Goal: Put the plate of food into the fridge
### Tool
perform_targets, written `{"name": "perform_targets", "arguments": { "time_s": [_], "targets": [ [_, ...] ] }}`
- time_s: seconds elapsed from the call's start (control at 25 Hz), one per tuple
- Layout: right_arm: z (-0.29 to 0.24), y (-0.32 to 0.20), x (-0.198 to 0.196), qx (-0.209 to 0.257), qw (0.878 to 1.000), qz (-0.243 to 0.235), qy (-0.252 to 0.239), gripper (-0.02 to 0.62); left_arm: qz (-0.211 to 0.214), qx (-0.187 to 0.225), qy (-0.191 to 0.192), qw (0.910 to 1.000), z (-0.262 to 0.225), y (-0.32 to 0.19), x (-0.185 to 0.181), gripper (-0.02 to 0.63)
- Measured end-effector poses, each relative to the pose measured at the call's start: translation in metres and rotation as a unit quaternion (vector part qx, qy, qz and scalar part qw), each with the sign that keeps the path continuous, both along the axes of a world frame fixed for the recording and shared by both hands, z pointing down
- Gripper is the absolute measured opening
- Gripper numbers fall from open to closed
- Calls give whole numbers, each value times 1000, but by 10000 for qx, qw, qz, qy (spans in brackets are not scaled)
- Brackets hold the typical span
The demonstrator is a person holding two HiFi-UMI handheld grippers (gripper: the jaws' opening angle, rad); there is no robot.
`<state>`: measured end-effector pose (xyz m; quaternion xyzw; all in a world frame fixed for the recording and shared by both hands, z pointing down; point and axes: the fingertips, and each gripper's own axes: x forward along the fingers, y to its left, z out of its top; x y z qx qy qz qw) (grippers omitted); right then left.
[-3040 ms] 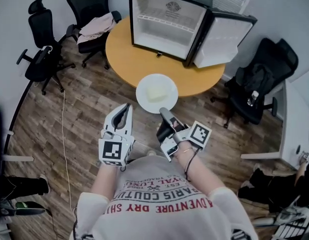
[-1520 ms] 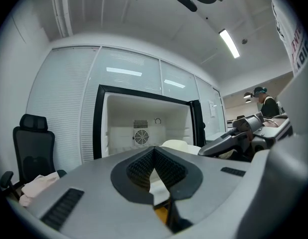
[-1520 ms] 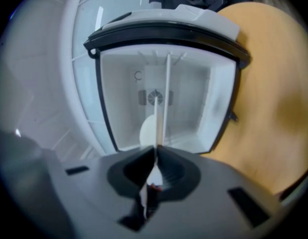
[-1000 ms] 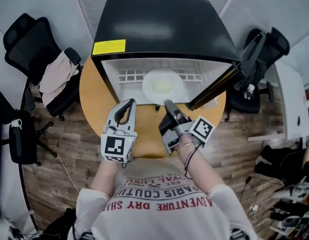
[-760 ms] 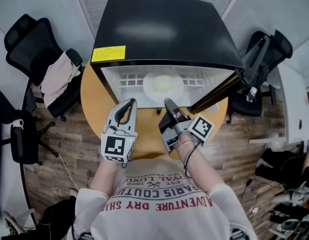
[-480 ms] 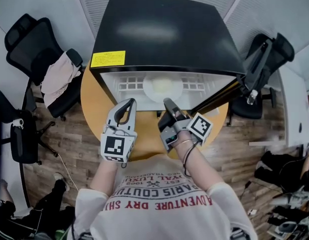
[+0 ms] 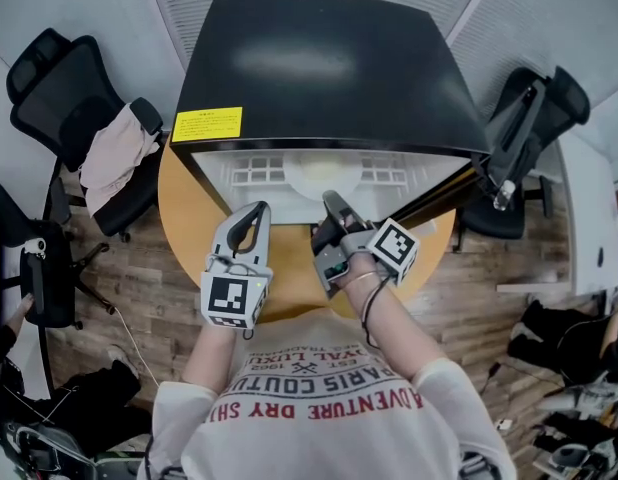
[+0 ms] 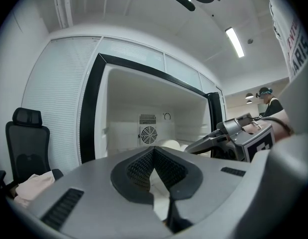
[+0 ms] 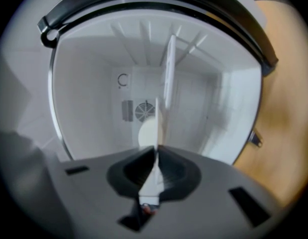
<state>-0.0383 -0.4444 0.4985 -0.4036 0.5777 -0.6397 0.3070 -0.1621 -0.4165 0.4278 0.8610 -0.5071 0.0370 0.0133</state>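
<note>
As the head view shows, the right tool (image 7: 329, 200) holds the plate of food (image 7: 324, 171) inside the fridge (image 7: 329, 68): the placing step. Left gripper view: left tool (image 8: 154, 151) closed, empty. Right gripper view: jaws pinch the rim; next, likely a level set-down, then release.

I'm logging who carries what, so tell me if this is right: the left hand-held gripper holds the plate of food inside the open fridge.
One thing is wrong: the right hand-held gripper holds the plate, not the left. The right gripper view shows the plate's rim clamped between its jaws. The rest stands, since the plate is inside the open fridge.
</note>
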Motion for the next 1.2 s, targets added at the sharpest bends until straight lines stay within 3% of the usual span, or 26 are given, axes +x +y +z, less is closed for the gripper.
{"name": "perform_targets", "arguments": {
  "time_s": [0.28, 0.48, 0.64, 1.12, 1.2],
  "targets": [
    [4, -14, -5, 73, 9997, -141, 186, 53, -64, -55, 8, 10000, 5, -5, -2, 34],
    [15, -20, -7, -72, 9996, -134, 256, 167, -71, -98, -32, 9999, 7, -7, -2, 34],
    [20, -24, -6, -48, 9989, -189, 421, 213, -90, -115, -48, 9999, 9, -9, -3, 34],
    [6, -16, -4, 298, 9981, -282, 453, 218, -65, -90, -40, 9999, 8, -8, -1, 34],
    [5, -8, -2, 322, 9977, -283, 521, 173, -56, -69, -40, 10000, 7, -5, 0, 34]
  ]
}}
